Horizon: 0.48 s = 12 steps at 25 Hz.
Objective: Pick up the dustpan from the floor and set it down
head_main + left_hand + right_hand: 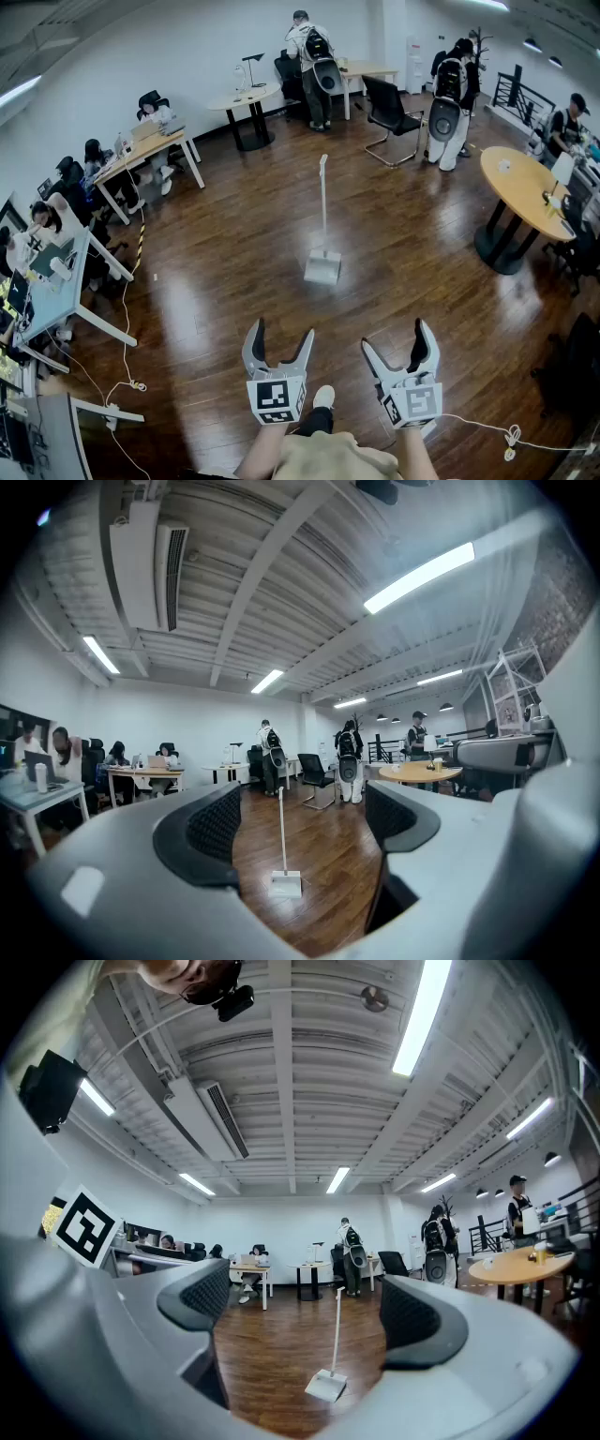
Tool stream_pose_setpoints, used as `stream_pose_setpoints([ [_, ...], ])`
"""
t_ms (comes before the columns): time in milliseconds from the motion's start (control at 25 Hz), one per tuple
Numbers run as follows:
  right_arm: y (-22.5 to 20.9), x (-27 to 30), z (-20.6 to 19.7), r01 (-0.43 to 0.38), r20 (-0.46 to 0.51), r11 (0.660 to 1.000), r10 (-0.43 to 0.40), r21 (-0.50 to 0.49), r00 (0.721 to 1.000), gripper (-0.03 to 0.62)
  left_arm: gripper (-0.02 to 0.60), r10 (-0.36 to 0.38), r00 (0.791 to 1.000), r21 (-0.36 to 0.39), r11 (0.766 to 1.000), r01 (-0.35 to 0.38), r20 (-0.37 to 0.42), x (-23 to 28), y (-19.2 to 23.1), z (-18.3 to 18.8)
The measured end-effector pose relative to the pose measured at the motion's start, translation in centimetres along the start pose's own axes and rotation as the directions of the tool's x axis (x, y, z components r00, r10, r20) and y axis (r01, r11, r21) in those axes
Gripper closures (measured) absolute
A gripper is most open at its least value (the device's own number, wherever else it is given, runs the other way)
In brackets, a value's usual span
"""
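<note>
Dustpan [322, 269] stands on the wooden floor [234, 244] well ahead of me, its long handle [323, 197] upright. I have the left tongs [281, 333] and right tongs [397, 337] both spread wide, gripping nothing, well short of it.

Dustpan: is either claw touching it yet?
Apart. The head view shows the dustpan standing on the floor ahead, with bare boards between it and both the left claw and the right claw, whose jaws stand open and empty.
</note>
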State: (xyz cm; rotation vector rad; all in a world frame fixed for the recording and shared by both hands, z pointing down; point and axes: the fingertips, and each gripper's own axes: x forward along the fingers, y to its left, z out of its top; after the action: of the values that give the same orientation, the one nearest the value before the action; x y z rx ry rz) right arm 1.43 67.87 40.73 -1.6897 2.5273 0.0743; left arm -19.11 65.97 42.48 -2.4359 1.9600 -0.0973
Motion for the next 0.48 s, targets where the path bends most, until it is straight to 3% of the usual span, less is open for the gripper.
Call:
stream_pose_setpoints([
  [200, -1.0, 7.8, 1.1, 0.019, 0.028, 1.0, -0.018, -0.022, 0.999, 0.117, 0.176, -0.023, 0.999, -0.007, 1.0, 0.024, 0.033, 6.4, 3.5, 1.9],
  [360, 1.2, 14.4, 1.0, -0.054, 0.026, 0.995, 0.056, -0.081, 0.998, 0.117, 0.198, -0.026, 0.992, 0.014, 1.0, 0.025, 0.12, 10.1, 7.0, 4.0],
  [480, 1.7, 18.0, 0.6, -0.062, 0.013, 0.994, 0.063, -0.092, 0.998, 0.117, 0.215, -0.024, 0.988, 0.008, 1.0, 0.023, 0.153, 12.9, 8.8, 4.5],
])
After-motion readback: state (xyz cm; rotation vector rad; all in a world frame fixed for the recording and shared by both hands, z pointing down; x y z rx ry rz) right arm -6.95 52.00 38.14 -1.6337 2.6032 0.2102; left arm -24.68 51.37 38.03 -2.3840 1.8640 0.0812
